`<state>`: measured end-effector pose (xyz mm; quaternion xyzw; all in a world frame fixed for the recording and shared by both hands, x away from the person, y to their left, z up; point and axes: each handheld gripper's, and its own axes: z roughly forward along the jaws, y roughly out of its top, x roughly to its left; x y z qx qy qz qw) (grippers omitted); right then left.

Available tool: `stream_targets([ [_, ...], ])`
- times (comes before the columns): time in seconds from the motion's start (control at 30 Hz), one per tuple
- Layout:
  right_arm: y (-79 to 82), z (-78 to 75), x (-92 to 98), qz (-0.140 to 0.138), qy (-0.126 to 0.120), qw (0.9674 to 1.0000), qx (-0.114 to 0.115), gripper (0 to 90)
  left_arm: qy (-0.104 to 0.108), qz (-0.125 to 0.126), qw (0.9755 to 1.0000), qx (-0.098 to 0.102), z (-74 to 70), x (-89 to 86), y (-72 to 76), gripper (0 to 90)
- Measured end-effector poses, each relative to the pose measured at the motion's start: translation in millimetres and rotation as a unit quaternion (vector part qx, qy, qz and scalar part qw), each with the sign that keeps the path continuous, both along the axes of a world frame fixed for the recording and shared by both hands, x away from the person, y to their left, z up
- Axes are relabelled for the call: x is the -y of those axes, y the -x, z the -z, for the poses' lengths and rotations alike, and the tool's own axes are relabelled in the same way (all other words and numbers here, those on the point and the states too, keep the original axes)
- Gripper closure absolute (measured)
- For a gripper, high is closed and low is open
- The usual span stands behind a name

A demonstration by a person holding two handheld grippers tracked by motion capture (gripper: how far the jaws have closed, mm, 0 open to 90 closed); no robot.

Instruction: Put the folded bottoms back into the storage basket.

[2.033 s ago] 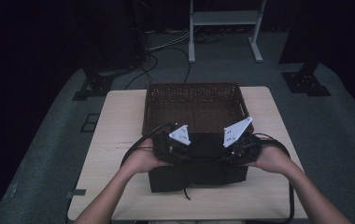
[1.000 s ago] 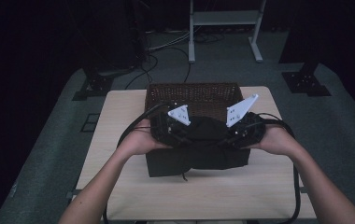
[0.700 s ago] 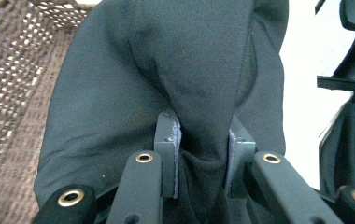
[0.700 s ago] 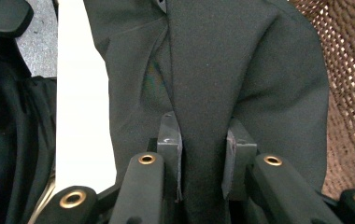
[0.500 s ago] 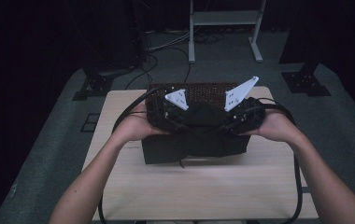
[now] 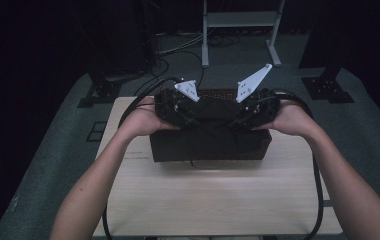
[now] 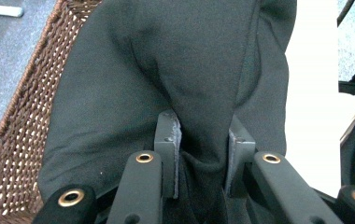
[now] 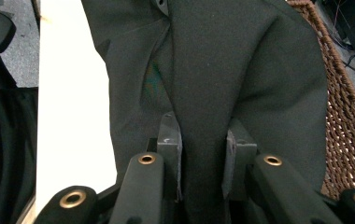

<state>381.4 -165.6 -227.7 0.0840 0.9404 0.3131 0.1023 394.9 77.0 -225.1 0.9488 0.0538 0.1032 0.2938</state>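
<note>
A folded black garment hangs between my two grippers above the pale wooden table, its lower edge near the tabletop. My left gripper is shut on a thick fold of the garment, pinched between its pads. My right gripper is shut on the other end of the garment, cloth bunched between its pads. Behind the cloth stands a brown wicker basket, whose woven wall shows at the left of the left gripper view and at the right of the right gripper view.
The near half of the table is bare wood. Cables and a white stand lie on the dark floor beyond the table. A dark metal foot rests on the floor at the right.
Both hands have lifted the black garment off the table and carried it away from me, toward the wicker basket. The grips have not changed.
</note>
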Motion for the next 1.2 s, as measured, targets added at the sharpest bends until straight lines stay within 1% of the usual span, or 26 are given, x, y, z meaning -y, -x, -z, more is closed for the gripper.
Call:
stream_targets([
  [0.07,-3.8,-1.6,0.1,0.002,0.002,1.0000,0.002,72.1,0.000,-0.001,1.0000,-0.001,-1.7,0.6,-4.7,71.9],
  [0.17,-9.6,-4.5,0.9,0.007,-0.001,1.0000,0.001,72.1,-0.004,0.001,1.0000,0.007,-5.2,1.7,-10.9,71.9],
  [0.33,-19.7,-9.8,0.7,0.009,-0.001,1.0000,0.002,72.1,-0.007,0.000,0.9999,0.008,-12.0,2.4,-22.8,71.9],
  [0.37,-22.2,-11.4,0.9,0.009,-0.003,0.9999,0.003,72.1,-0.006,0.000,1.0000,0.006,-13.2,2.4,-24.1,71.9],
  [0.43,-26.2,-14.3,1.2,0.009,-0.005,0.9999,0.001,72.1,-0.009,0.000,0.9999,0.009,-17.2,2.5,-27.6,71.9],
  [0.73,-41.7,-27.3,2.1,0.011,-0.005,0.9999,0.006,72.0,-0.010,-0.004,0.9999,0.012,-30.1,4.7,-42.2,71.9],
  [0.83,-45.9,-30.3,2.3,0.012,-0.005,0.9999,0.010,72.1,-0.013,0.000,0.9998,0.015,-34.1,5.4,-48.1,71.9],
  [0.93,-50.4,-34.6,2.1,0.014,-0.005,0.9998,0.013,72.0,-0.019,-0.002,0.9996,0.023,-39.9,7.2,-52.8,71.9],
  [1.03,-55.1,-40.5,2.3,0.018,-0.005,0.9997,0.015,72.0,-0.017,-0.002,0.9996,0.024,-44.5,7.3,-58.3,71.9],
  [1.1,-59.0,-43.2,2.2,0.018,-0.003,0.9997,0.017,72.0,-0.012,-0.005,0.9997,0.019,-45.4,6.6,-63.0,71.9],
  [1.2,-65.2,-45.8,1.9,0.020,-0.005,0.9996,0.017,72.0,-0.012,-0.006,0.9997,0.022,-47.7,5.7,-69.7,71.9],
])
